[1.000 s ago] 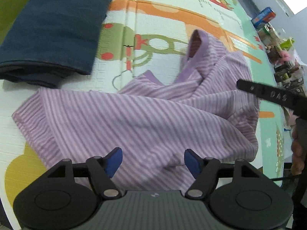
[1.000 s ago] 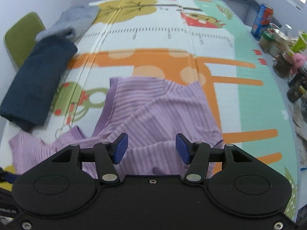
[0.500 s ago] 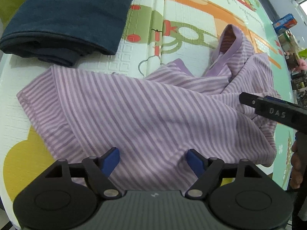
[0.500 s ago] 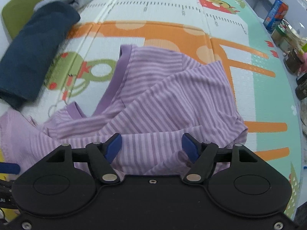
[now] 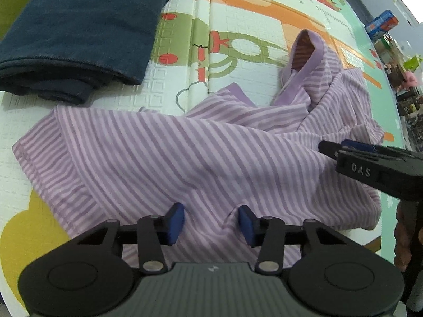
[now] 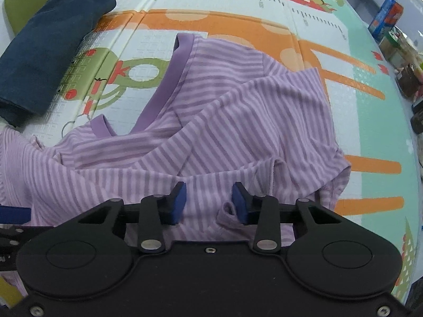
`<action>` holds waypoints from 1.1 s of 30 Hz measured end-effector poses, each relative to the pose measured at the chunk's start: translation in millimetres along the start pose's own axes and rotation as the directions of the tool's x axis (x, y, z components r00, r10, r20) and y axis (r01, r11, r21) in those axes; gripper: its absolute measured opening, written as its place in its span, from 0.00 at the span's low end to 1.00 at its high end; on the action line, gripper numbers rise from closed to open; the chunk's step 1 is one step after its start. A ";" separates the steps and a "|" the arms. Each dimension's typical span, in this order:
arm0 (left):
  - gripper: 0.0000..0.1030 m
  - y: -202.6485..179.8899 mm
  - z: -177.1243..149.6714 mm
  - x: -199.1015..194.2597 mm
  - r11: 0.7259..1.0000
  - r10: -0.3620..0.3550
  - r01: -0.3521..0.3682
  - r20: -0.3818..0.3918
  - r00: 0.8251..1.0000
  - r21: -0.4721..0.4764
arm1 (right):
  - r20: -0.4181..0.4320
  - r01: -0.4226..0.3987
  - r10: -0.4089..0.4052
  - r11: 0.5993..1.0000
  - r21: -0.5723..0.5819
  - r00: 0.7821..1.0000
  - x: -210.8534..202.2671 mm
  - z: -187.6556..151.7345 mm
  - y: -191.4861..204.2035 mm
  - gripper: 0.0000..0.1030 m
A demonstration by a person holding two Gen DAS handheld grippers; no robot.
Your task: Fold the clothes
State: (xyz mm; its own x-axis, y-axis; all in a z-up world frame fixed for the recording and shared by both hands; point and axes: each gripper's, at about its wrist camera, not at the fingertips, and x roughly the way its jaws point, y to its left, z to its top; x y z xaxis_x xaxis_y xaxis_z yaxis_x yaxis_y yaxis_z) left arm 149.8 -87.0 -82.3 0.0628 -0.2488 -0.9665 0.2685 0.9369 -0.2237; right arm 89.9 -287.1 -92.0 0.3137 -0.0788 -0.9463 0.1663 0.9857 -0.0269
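Surface: a cartoon-printed foam play mat [image 6: 238,18], on which I work.
Garment: a lilac striped T-shirt [image 5: 185,158], rumpled, lying mid-mat with solid purple neck trim [image 6: 164,84].
Axis: I read its length as crosswise, neckline on the far edge.
Left gripper [image 5: 210,222]: jaws spread over the near cloth.
Right gripper [image 6: 208,202]: jaws spread, a fabric fold between.
Beside: a folded navy garment [image 5: 79,26].

Both grippers show black plastic bodies, blue finger pads [image 5: 174,222], silver pivot screws; the right gripper [image 5: 370,163] reads "DAS".
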 end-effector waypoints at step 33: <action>0.48 14.4 50.5 10.5 0.905 -0.048 0.072 -0.068 0.997 0.420 | -0.042 0.205 -0.211 0.853 0.481 0.977 -23.7 -59.1 50.2 0.35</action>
State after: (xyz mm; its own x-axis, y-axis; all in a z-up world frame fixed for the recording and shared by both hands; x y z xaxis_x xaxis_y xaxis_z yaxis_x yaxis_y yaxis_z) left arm 202.9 -88.5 -89.4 -0.0152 -0.2763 -0.9609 0.6510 0.7267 -0.2193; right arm 35.6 -227.0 -89.9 0.2320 -0.2785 -0.9320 0.6554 0.7528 -0.0618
